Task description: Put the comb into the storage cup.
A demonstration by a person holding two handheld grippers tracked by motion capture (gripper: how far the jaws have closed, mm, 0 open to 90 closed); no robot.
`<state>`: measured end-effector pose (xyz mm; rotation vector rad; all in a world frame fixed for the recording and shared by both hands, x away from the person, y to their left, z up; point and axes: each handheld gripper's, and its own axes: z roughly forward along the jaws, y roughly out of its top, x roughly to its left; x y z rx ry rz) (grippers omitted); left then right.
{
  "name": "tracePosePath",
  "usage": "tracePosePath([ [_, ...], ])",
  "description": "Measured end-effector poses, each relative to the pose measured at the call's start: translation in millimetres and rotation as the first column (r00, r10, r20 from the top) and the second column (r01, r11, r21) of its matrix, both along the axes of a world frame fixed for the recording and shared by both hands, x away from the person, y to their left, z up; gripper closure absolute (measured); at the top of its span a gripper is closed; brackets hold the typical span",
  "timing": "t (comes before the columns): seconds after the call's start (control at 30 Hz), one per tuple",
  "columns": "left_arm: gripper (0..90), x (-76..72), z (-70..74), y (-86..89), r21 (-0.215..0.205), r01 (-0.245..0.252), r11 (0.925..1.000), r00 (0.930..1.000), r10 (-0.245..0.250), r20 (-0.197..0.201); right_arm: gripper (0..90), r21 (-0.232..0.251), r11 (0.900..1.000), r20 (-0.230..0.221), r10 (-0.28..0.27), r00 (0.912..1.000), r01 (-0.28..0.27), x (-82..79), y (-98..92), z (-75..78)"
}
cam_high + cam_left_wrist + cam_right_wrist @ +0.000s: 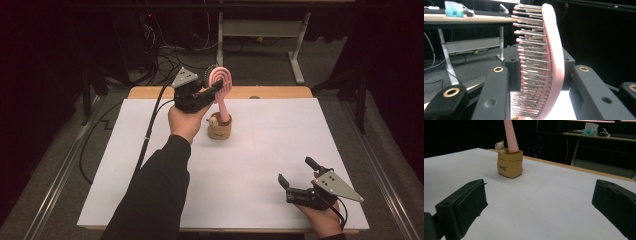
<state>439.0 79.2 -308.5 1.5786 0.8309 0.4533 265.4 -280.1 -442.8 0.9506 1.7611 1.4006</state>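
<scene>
A pink hairbrush (pixel 220 80) stands upright with its handle (pixel 510 135) down inside a small tan pot (pixel 220 131) at the back middle of the white sheet. The pot (pixel 510 165) has a little bear figure (pixel 500 146) on its rim. My left gripper (pixel 215 86) is shut on the brush's head, and in the left gripper view the bristles (pixel 531 62) and pink back sit between its two jaws (pixel 541 72). Low at the front right of the table, my right gripper (pixel 297 171) stands open and points toward the pot with nothing between its jaws (pixel 539 200).
A white sheet (pixel 260 165) covers the wooden table, whose far edge (pixel 280 92) shows behind the pot. Beyond it are cables on the floor (pixel 165 55) and a desk frame (pixel 295 45). A desk with a keyboard (pixel 461 17) stands farther back.
</scene>
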Motion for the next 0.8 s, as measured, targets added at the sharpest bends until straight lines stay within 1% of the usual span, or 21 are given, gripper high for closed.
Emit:
tracePosePath([
  [0.17,63.1,1.1,-3.3,0.1,-0.005,-0.003,1.0,1.0,0.003,-0.003,0.2,-0.001,1.0,0.0,0.001,1.0,-0.001,-0.1,0.3,0.0],
  [0.23,63.1,1.8,-6.1,0.0,-0.02,-0.004,0.9998,1.0,0.004,-0.008,0.2,-0.001,1.0,-0.001,0.0,1.0,0.0,-0.3,0.6,0.1],
  [0.37,63.1,2.4,-9.1,-0.6,-0.012,-0.005,0.9999,0.9999,0.005,-0.013,0.2,-0.002,1.0,0.006,0.004,1.0,-0.004,-1.1,1.6,1.0],
  [0.57,63.0,4.0,-15.6,-1.2,-0.016,-0.008,0.9998,0.9997,0.008,-0.021,0.1,-0.004,1.0,0.004,0.005,1.0,-0.005,-0.8,1.9,0.3],
  [0.7,63.1,5.4,-20.0,-1.6,-0.008,-0.01,0.9999,0.9994,0.01,-0.032,0.2,-0.004,1.0,0.004,0.003,1.0,-0.003,-0.9,1.6,0.3],
  [0.8,63.1,5.5,-22.7,-3.4,-0.011,-0.008,0.9999,0.9994,0.008,-0.033,0.2,-0.005,1.0,0.005,0.005,1.0,-0.005,-0.8,2.1,0.2],
])
